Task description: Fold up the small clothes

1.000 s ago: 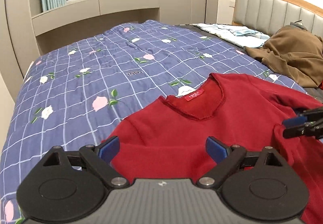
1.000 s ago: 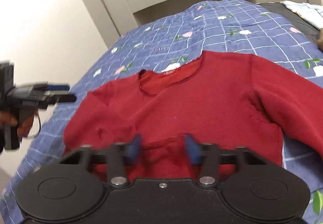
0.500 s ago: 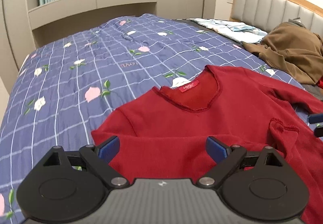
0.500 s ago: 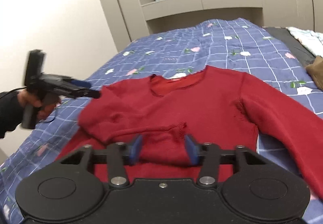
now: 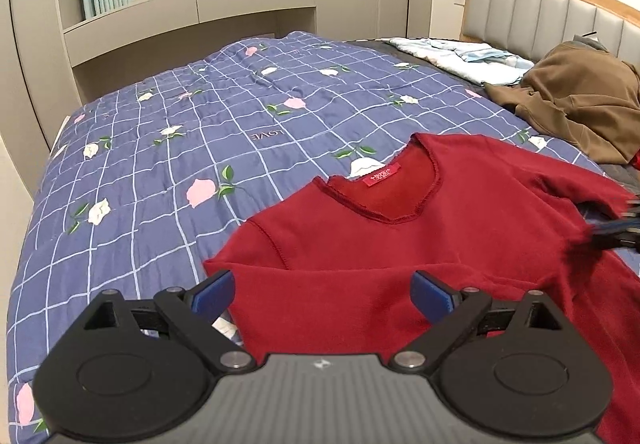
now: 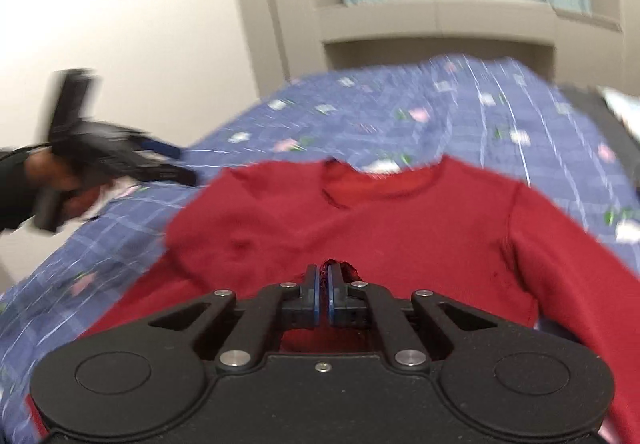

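A red long-sleeved sweater lies front-up on the blue floral quilt, neck towards the far side, with its near-left sleeve folded across the body. My left gripper is open and empty, hovering over the sweater's left lower part. My right gripper is shut on a bunched bit of the red sweater's cuff; this view is blurred. The left gripper also shows in the right wrist view, and the right gripper shows blurred at the right edge of the left wrist view.
A brown garment and a pale blue cloth lie near the padded headboard. Beige cabinets and a window ledge run behind the bed. The quilt's left edge drops off beside a wall.
My right gripper has closed on the red cuff, where it was open before. The left gripper has stayed open and pulled back to the left, off the sweater's middle.
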Action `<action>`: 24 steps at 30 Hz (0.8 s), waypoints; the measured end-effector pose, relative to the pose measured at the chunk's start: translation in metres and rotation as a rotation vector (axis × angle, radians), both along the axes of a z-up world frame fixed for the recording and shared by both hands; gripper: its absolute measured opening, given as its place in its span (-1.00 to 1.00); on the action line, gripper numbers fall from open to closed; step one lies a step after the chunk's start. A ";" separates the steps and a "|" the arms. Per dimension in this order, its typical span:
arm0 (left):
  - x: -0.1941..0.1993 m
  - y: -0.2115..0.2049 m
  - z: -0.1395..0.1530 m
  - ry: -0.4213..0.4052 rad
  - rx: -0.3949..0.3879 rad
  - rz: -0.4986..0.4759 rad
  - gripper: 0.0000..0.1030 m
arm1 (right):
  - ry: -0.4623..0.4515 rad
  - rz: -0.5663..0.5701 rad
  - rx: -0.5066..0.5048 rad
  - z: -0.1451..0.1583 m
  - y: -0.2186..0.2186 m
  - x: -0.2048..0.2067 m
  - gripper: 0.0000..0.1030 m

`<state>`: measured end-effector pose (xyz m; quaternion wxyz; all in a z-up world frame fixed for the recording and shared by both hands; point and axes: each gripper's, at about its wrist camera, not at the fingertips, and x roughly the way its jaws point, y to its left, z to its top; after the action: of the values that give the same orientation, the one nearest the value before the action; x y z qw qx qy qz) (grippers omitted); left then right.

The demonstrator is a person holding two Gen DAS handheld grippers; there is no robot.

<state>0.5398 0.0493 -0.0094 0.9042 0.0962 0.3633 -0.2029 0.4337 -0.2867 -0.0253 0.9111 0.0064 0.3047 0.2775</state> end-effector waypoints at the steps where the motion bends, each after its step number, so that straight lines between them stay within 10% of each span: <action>1: 0.002 -0.001 -0.001 0.003 -0.003 -0.002 0.88 | -0.011 0.024 -0.012 0.005 0.001 -0.012 -0.94; 7: 0.010 -0.017 -0.010 0.010 0.052 -0.076 0.89 | 0.056 0.146 -0.100 -0.002 0.013 -0.079 -0.86; 12: 0.011 -0.022 -0.016 0.011 0.134 -0.149 0.89 | 0.108 0.045 -0.038 -0.005 -0.008 -0.088 0.02; 20: 0.042 -0.019 -0.026 0.050 0.174 -0.169 0.89 | 0.208 -0.088 0.008 -0.029 -0.022 -0.028 0.03; 24: 0.050 -0.025 -0.029 0.050 0.194 -0.251 0.87 | 0.286 -0.076 0.005 -0.047 -0.018 -0.013 -0.26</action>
<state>0.5900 0.0244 -0.0382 0.8489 0.2227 0.3886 -0.2806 0.4210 -0.3043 -0.0722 0.8683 0.0595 0.4302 0.2398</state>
